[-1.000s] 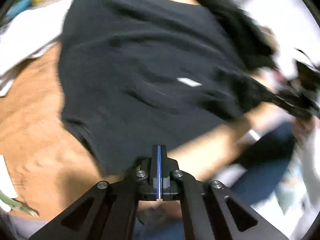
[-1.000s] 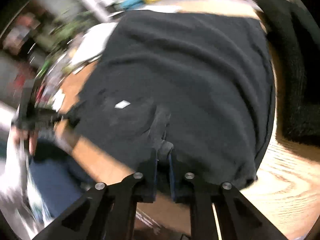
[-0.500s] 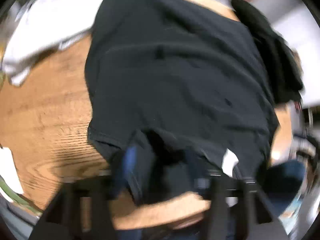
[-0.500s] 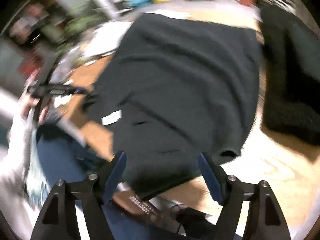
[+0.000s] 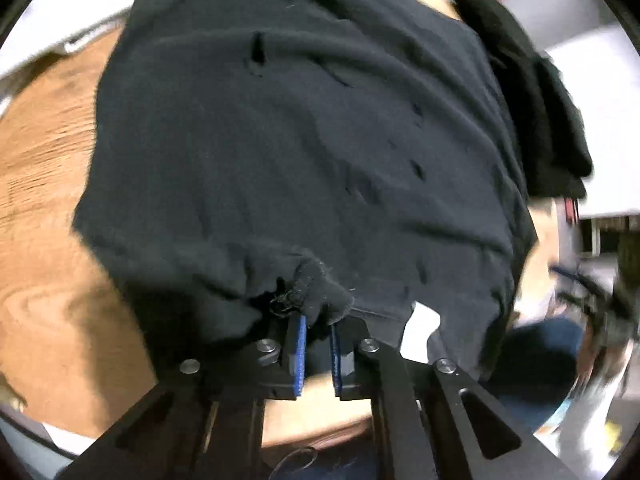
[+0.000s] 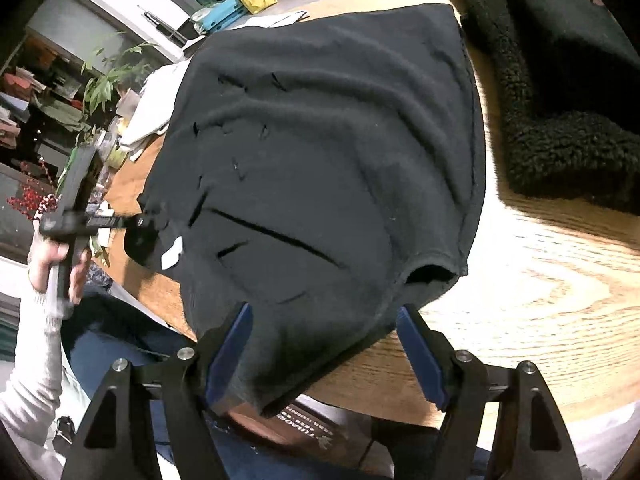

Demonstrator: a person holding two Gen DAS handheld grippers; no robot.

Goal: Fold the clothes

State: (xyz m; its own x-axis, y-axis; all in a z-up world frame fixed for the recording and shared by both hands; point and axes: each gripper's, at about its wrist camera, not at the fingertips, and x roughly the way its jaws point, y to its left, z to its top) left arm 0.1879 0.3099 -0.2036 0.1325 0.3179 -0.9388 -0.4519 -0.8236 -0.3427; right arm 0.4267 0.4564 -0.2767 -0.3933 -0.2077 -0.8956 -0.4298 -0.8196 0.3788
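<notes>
My left gripper is closing on a bunched bit of the black shirt hem, a wad of cloth caught between its blue pads right at the tips, with the white label just to its right. My right gripper stands wide, its blue pads astride the near corner of the same black shirt without pressing on it; the open sleeve cuff lies just ahead of its right finger. The shirt is spread flat over the wooden table, its near edge hanging off toward me. Beyond it to the right sits a black fleece garment, close to the shirt's edge. My worry: the left bite looks shallow, so a lift could let the hem slip out; if only one layer is caught, the shirt would open instead of folding; and if the right shuts late or on the overhang alone, the cloth may skew or slide off the table
</notes>
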